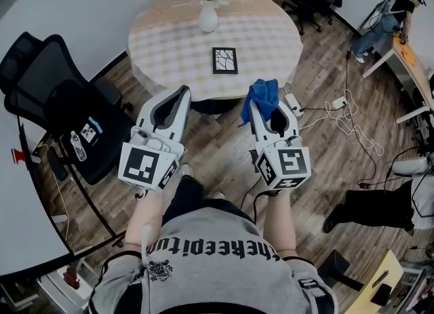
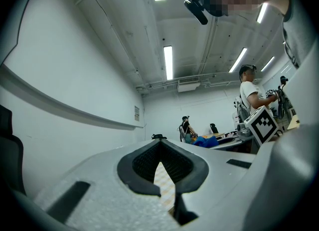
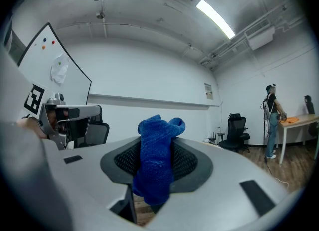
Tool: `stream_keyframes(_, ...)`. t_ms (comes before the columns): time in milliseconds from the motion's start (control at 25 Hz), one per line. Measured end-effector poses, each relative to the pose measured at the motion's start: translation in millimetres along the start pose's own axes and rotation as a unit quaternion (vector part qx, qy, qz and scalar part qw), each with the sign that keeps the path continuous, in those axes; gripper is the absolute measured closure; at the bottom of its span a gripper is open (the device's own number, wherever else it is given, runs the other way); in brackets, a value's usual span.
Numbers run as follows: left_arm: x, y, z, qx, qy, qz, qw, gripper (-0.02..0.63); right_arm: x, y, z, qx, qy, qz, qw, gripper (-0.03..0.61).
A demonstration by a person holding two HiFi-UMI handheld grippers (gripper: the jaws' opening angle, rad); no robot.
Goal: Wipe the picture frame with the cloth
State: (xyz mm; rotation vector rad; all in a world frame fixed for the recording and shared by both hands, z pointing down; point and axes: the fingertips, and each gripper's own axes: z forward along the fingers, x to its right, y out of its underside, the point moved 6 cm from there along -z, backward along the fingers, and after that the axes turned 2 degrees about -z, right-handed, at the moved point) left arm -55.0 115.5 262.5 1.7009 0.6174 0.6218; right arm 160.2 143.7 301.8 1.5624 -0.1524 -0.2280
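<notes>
- Pinching the blue cloth [image 1: 266, 94], the right gripper [image 1: 260, 110] is hovering at the near table edge; the left gripper [image 1: 182, 93] is empty, jaws pressed together.
- Wiping is seemingly not yet starting: the picture frame [image 1: 224, 60] is lying flat on the round table [image 1: 156, 55], untouched.
- The flower vase [image 1: 208, 14] is standing beyond the frame, leaving the near approach open.

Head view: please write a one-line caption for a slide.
Right hand-held gripper holds a blue cloth before the round table bearing the picture frame.
</notes>
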Motion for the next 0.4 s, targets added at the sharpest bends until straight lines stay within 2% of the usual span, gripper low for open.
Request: stream_keyframes(400, -1.7, -0.9, 6.9, -0.001, -0.001, 0.004, 1.0, 0.597, 5.0, -0.7, 5.3, 0.006, 0.001, 0.005, 1.0, 0.428)
